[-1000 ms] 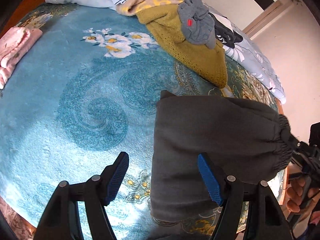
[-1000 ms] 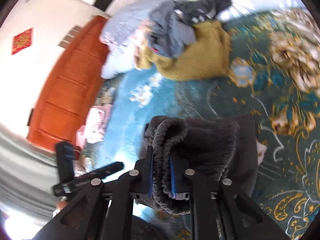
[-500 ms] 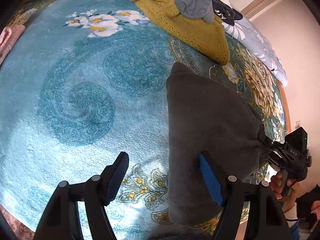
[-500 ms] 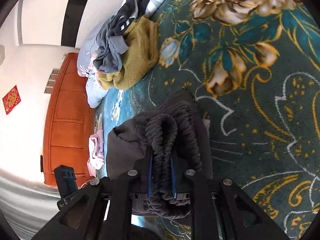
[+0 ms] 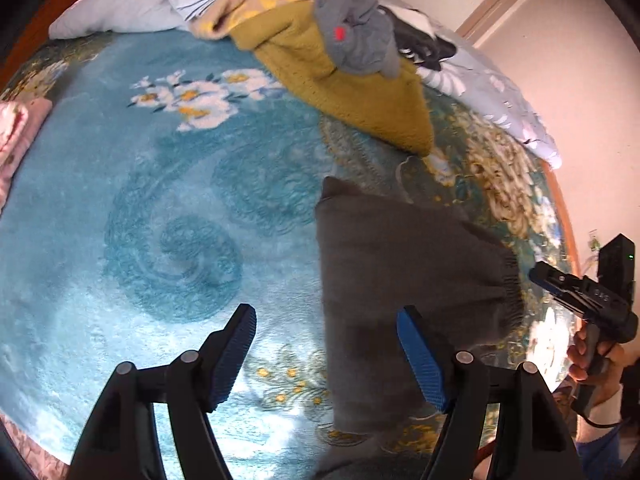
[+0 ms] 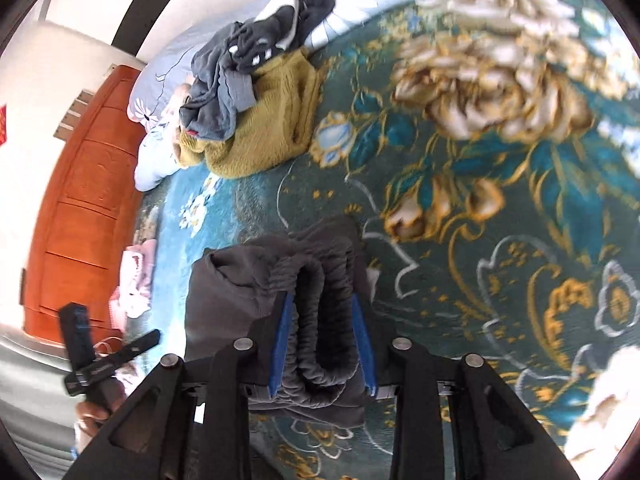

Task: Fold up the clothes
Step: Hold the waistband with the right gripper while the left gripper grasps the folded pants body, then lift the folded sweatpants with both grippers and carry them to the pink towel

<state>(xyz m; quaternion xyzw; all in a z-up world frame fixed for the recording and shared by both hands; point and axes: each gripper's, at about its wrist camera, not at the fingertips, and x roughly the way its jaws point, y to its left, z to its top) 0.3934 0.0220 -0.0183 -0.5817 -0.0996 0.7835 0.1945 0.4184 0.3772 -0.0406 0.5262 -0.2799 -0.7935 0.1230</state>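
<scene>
The folded dark grey fleece trousers (image 5: 404, 280) lie on the teal floral blanket (image 5: 160, 200) at four o'clock, released for neatness: right gripper (image 6: 323, 344) jaws have just been opening around the waistband, left gripper (image 5: 326, 356) spread wide, empty.

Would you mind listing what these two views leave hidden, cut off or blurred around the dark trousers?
- Dark trousers: near end runs under the left tool and off the bottom edge of the left view.
- Waistband: right view, the right tool covers its near end; whether the pads press it is unclear.
- Blanket: far flowers blurred in the right view.
- Clothes pile: items overlap; lower ones hidden.
</scene>
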